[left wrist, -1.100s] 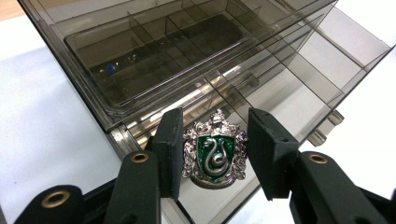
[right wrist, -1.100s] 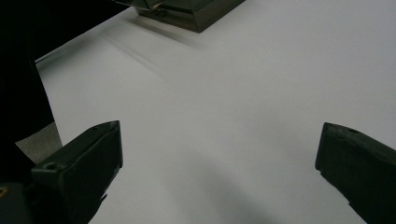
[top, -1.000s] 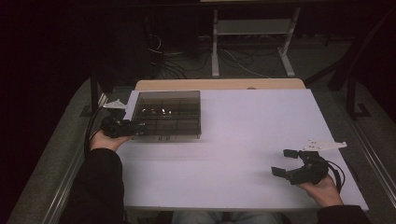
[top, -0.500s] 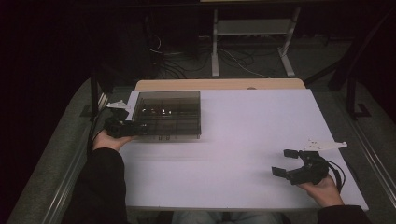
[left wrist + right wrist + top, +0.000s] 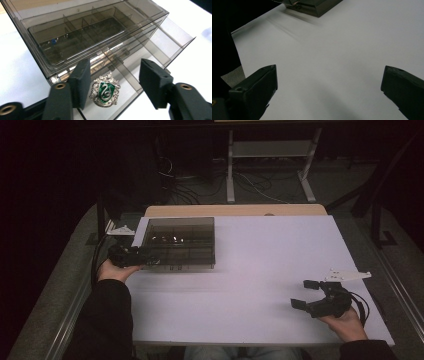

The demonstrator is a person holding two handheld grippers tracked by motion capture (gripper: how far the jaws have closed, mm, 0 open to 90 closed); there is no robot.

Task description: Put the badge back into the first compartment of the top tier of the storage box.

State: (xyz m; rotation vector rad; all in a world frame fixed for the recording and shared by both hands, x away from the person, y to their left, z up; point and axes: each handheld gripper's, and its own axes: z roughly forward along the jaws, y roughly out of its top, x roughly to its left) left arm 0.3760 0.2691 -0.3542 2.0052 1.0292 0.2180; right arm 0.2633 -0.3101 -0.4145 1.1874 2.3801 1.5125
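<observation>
At nine o'clock on the counter (image 5: pixel 260 285), the left gripper (image 5: pixel 113 82), jaws just opening, straddles a green crest badge (image 5: pixel 105 89) untouched in the organiser's drawer (image 5: pixel 140 65); the right gripper (image 5: pixel 306 294) gapes empty at four o'clock.

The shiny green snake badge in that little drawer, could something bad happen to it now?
Maybe. The badge lies near the front of the pulled-out drawer, between the left gripper and its open jaws, which have just been opening. Pulling back carelessly could catch it and flick it out. Closing the drawer roughly might also shove the light organizer box across the table.
</observation>
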